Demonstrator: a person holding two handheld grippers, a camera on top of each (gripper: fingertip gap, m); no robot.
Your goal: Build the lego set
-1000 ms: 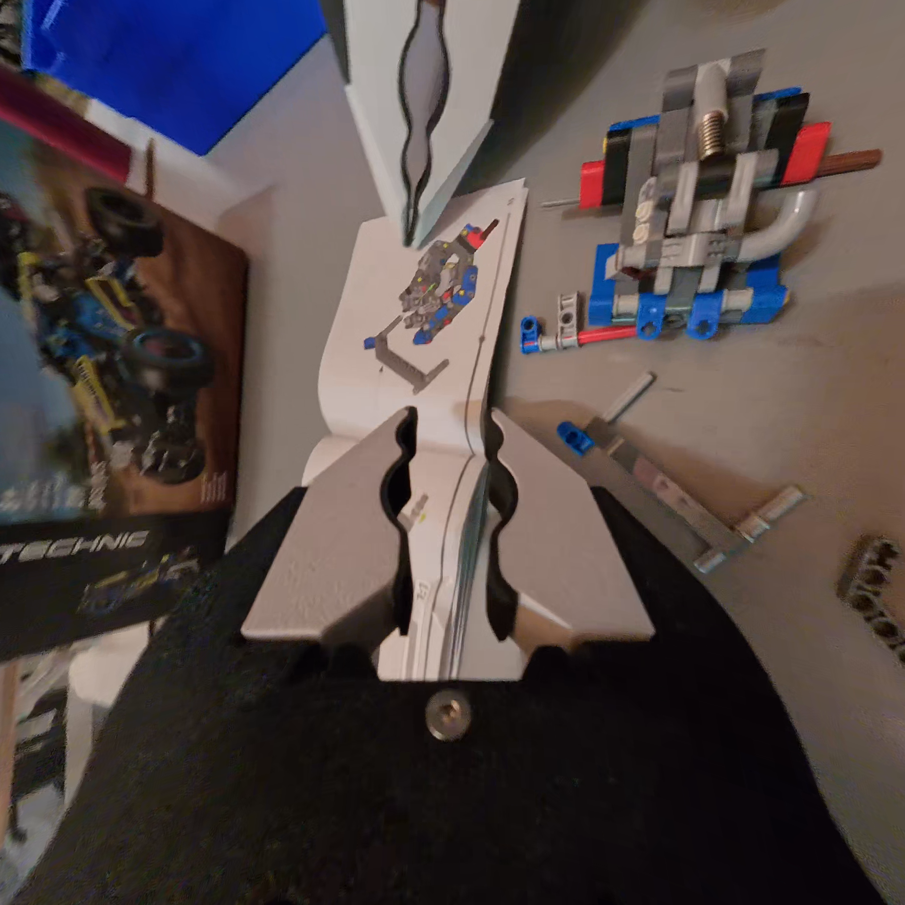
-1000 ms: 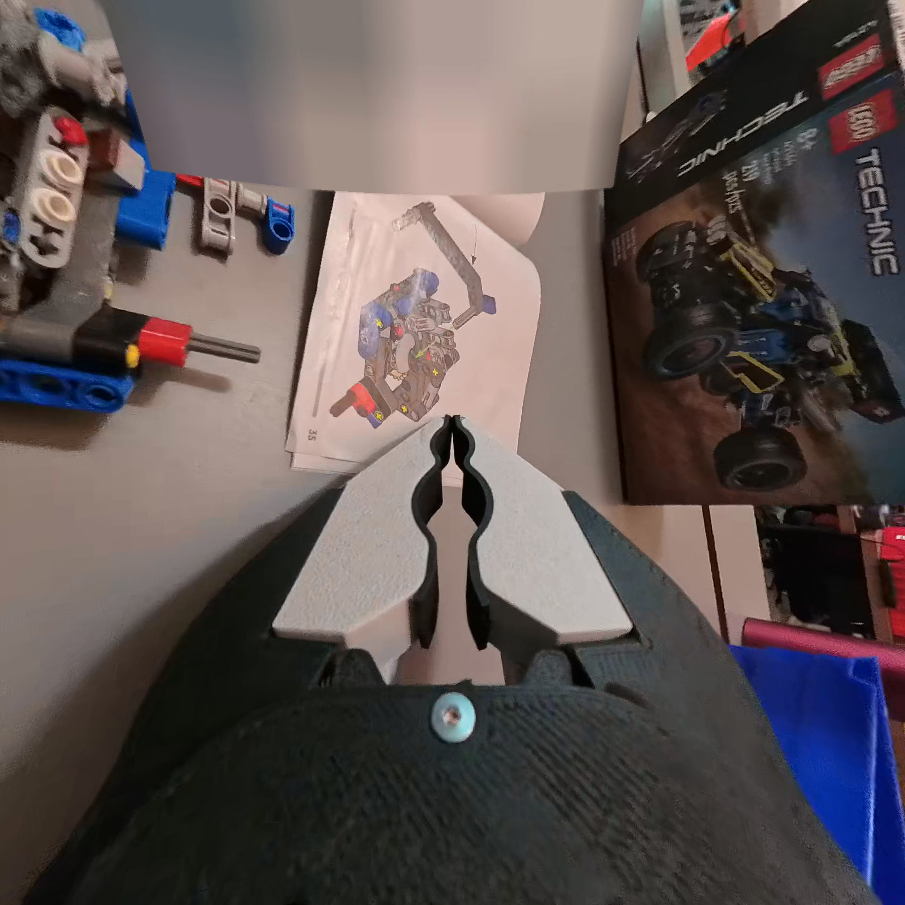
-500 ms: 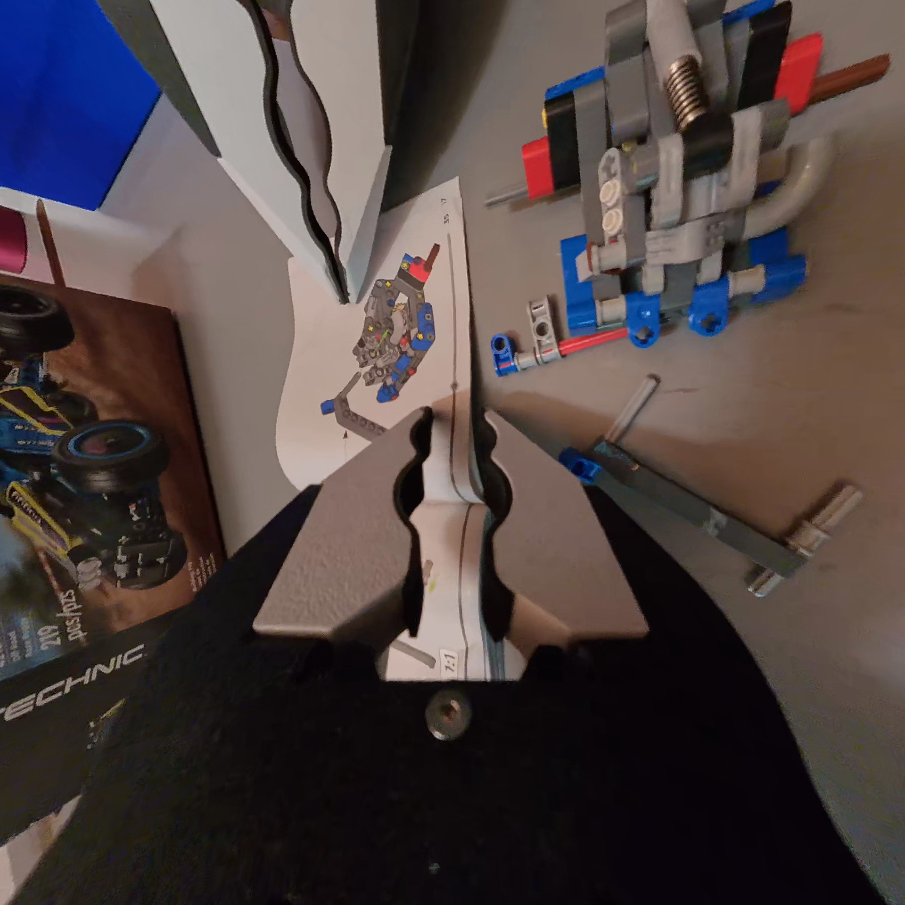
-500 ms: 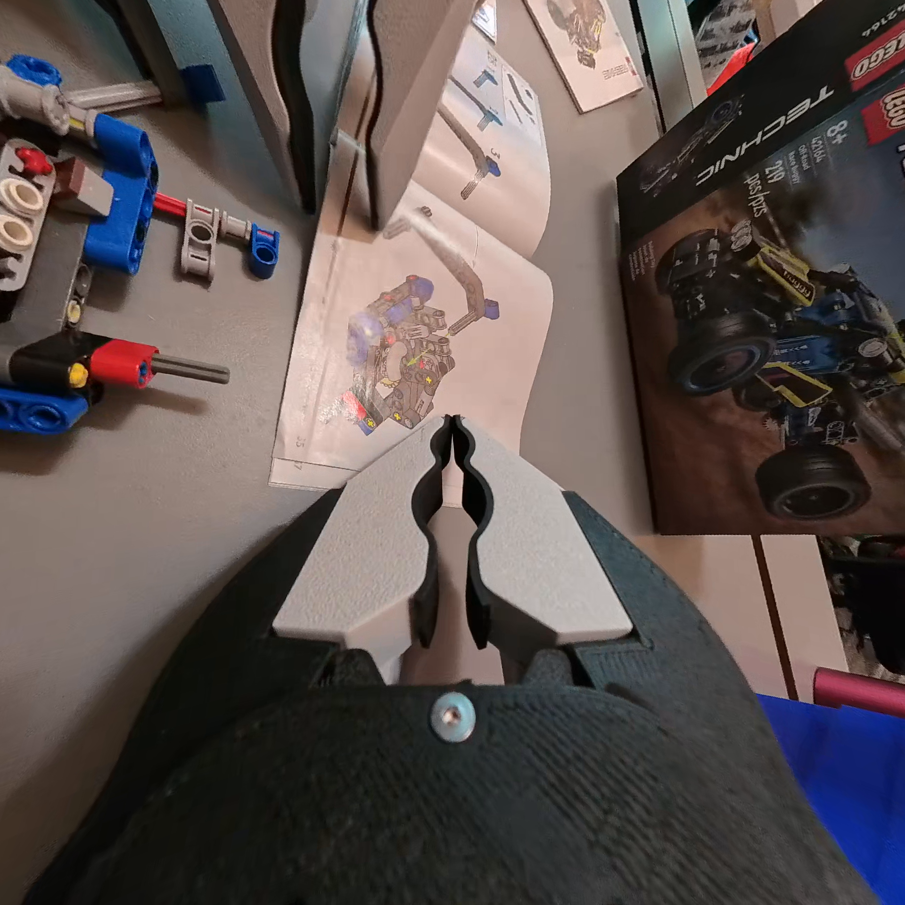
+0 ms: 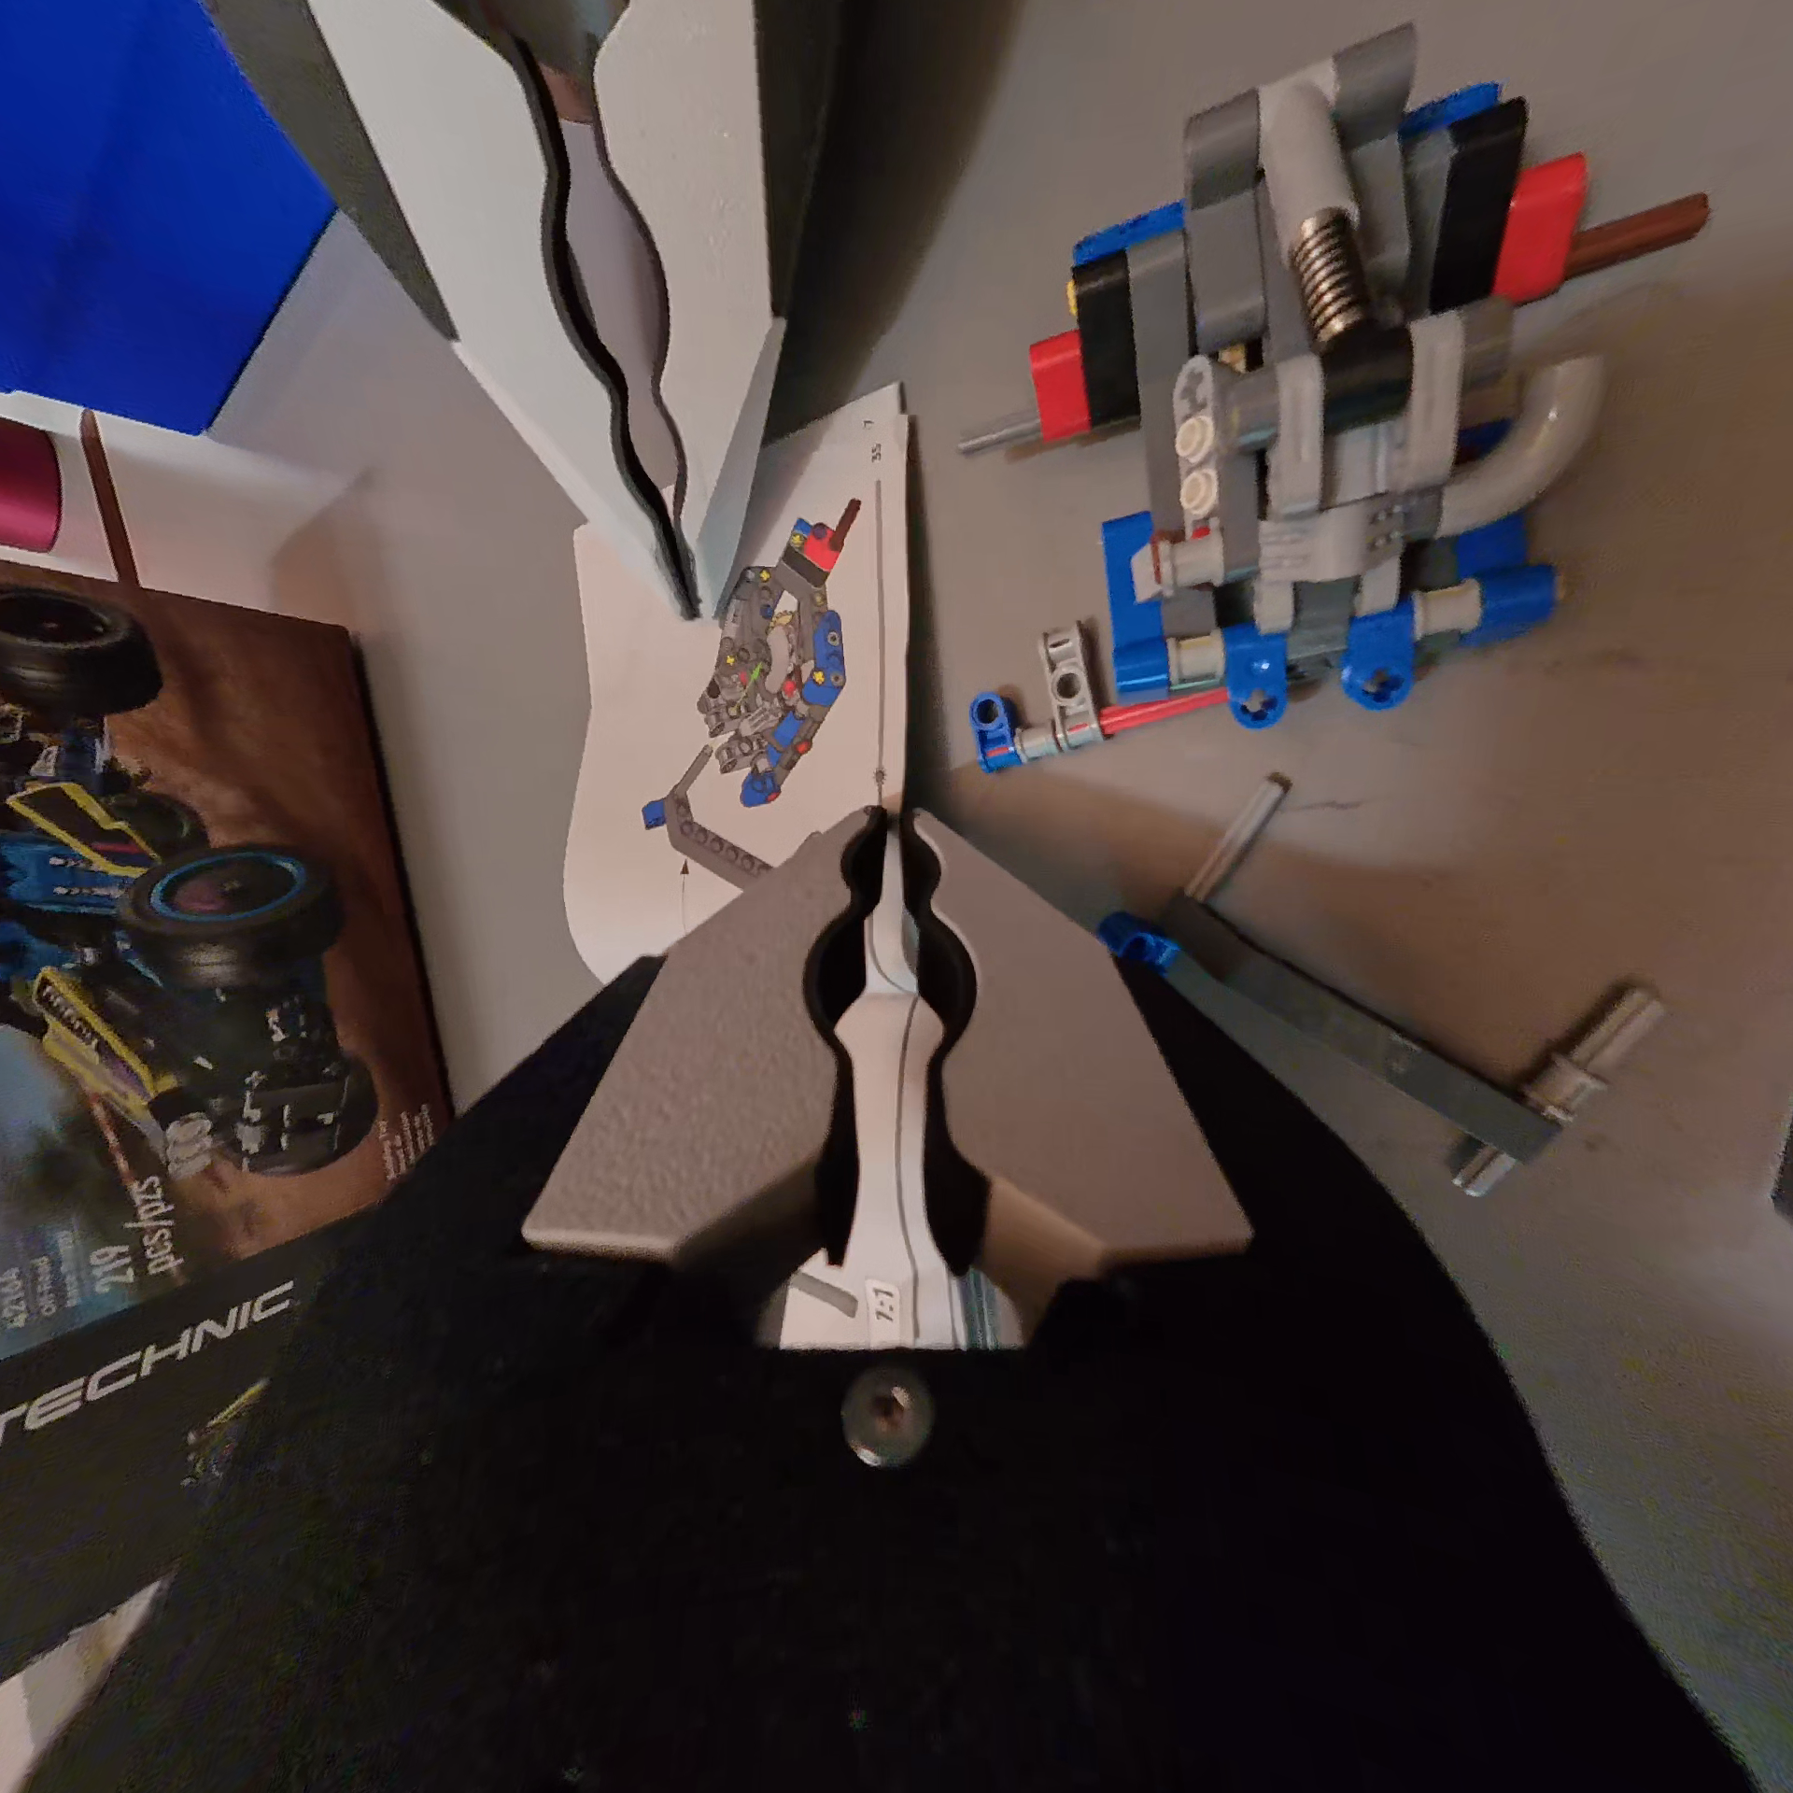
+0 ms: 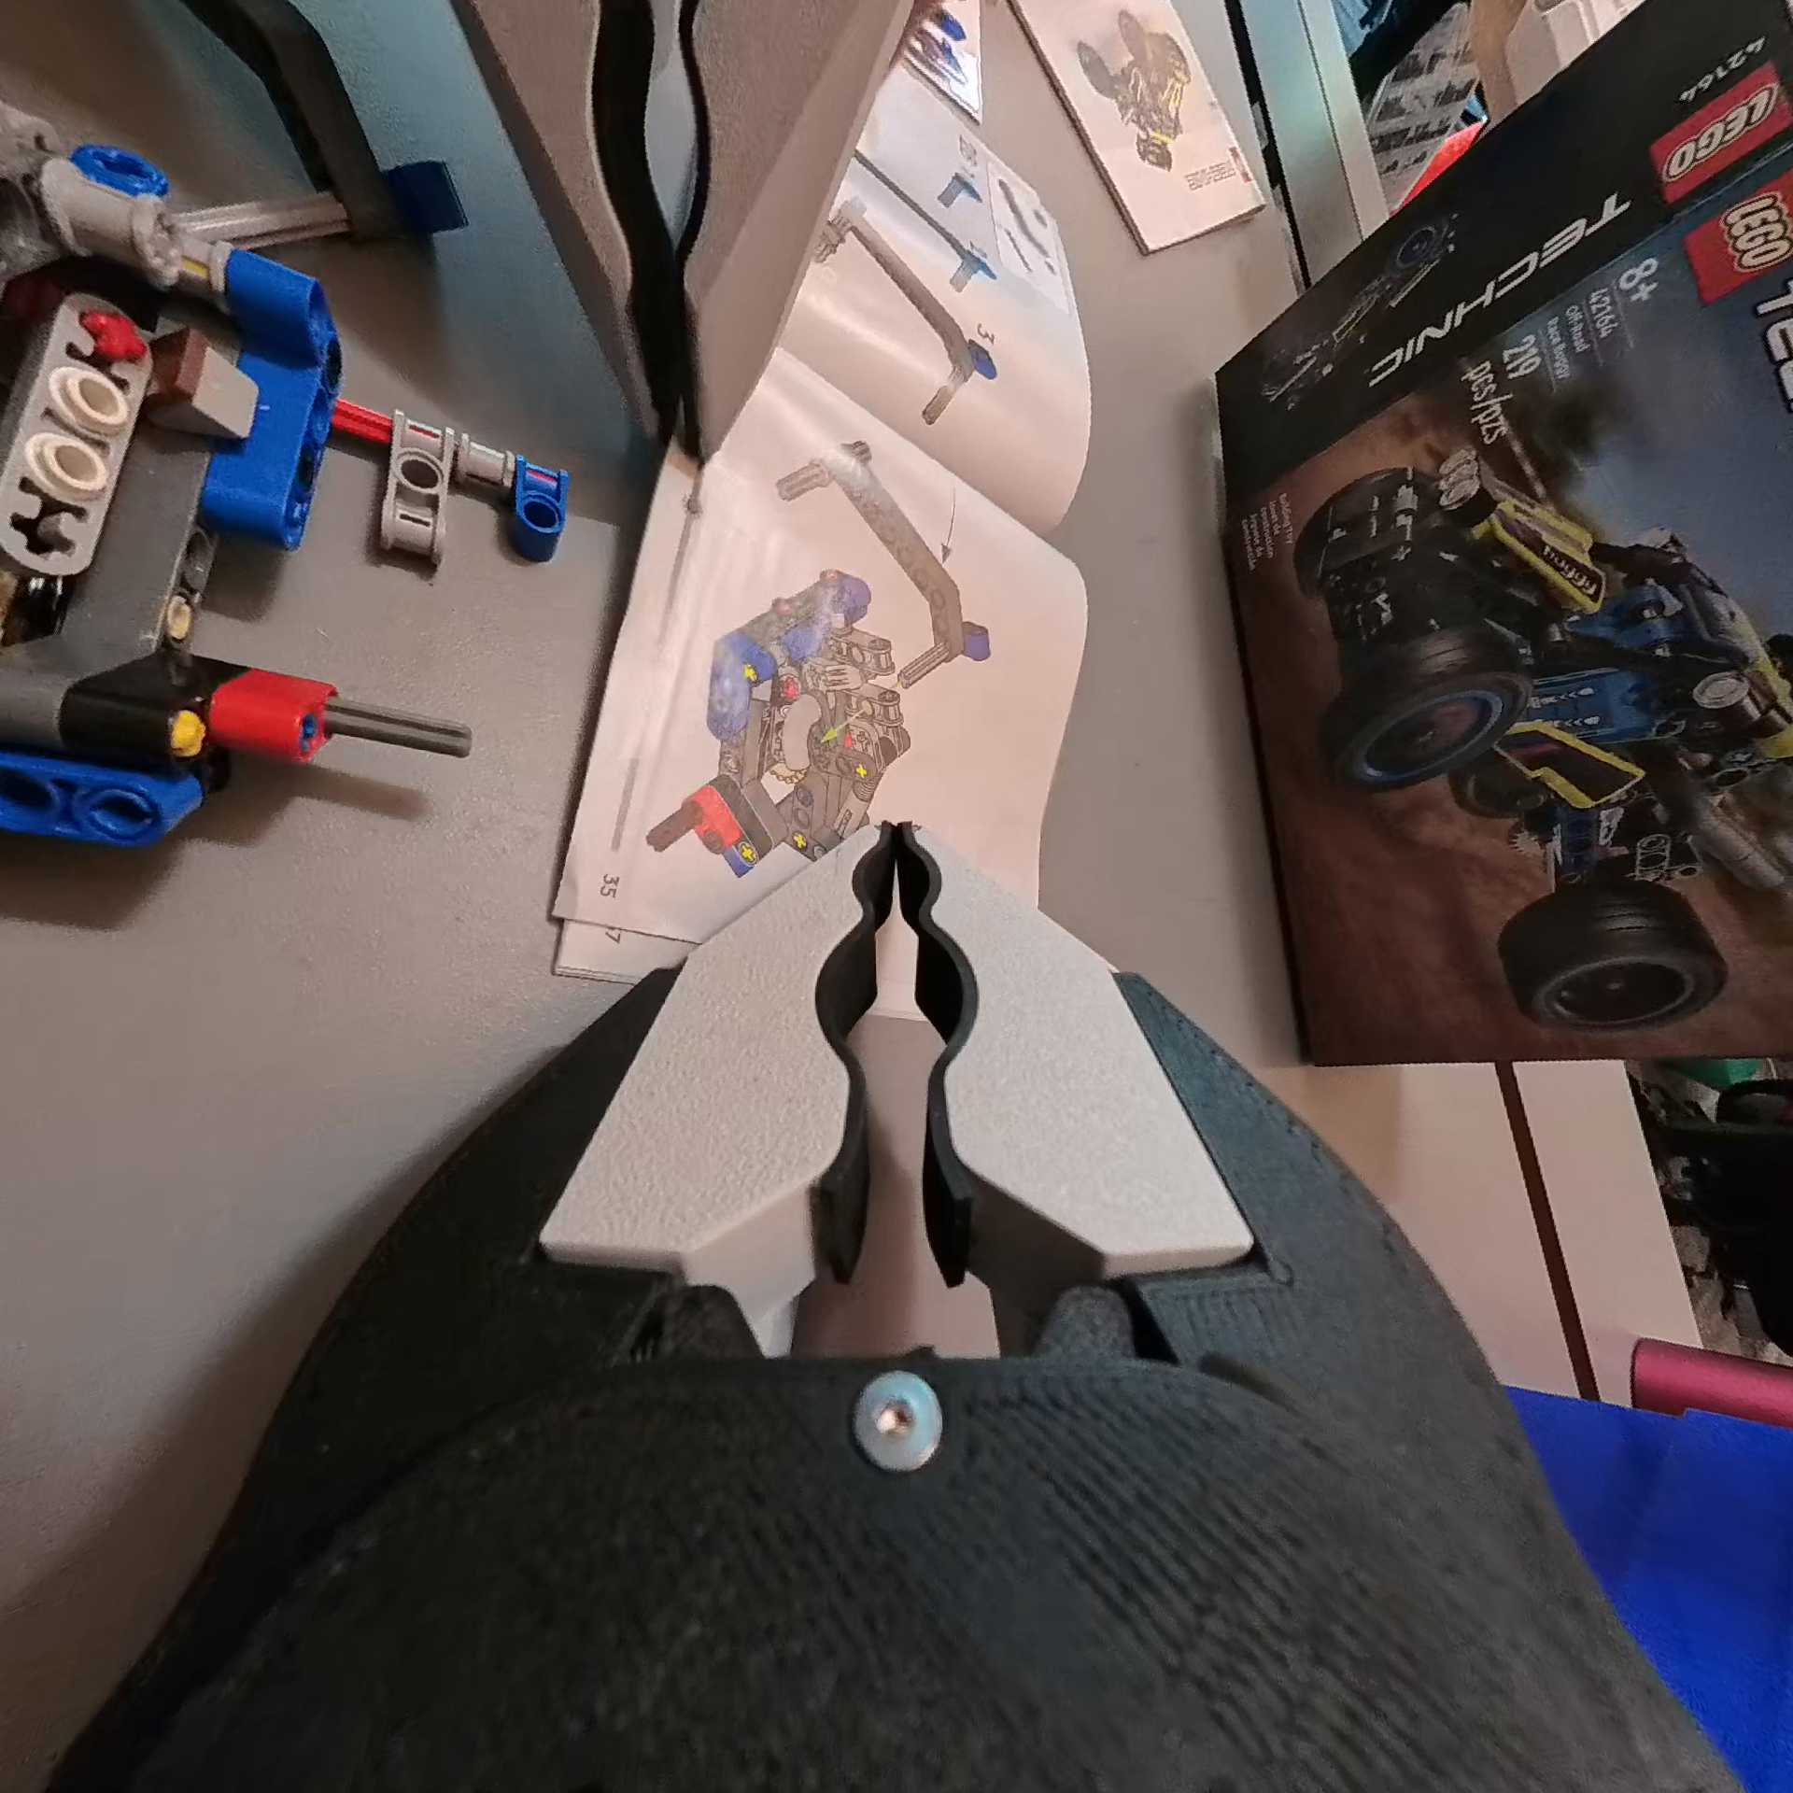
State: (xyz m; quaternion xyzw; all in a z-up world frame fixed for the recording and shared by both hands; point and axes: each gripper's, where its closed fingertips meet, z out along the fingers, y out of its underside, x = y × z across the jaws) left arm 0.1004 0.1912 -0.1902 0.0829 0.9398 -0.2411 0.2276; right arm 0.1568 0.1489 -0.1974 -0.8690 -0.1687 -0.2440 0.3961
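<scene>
**Both grippers over the open booklet**

The left gripper (image 5: 891,820) has its fingers nearly closed over the instruction booklet (image 5: 631,776); whether they pinch the page edge, I cannot tell. The right gripper (image 6: 896,830) is closed, holding nothing. On the grey tabletop (image 5: 1455,873), the partly built lego model (image 5: 1300,466) sits at 1 o'clock in the left wrist view, the lego box (image 6: 1514,621) at 3 o'clock in the right.

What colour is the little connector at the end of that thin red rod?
Blue connector, clearest in the right wrist view.
</scene>
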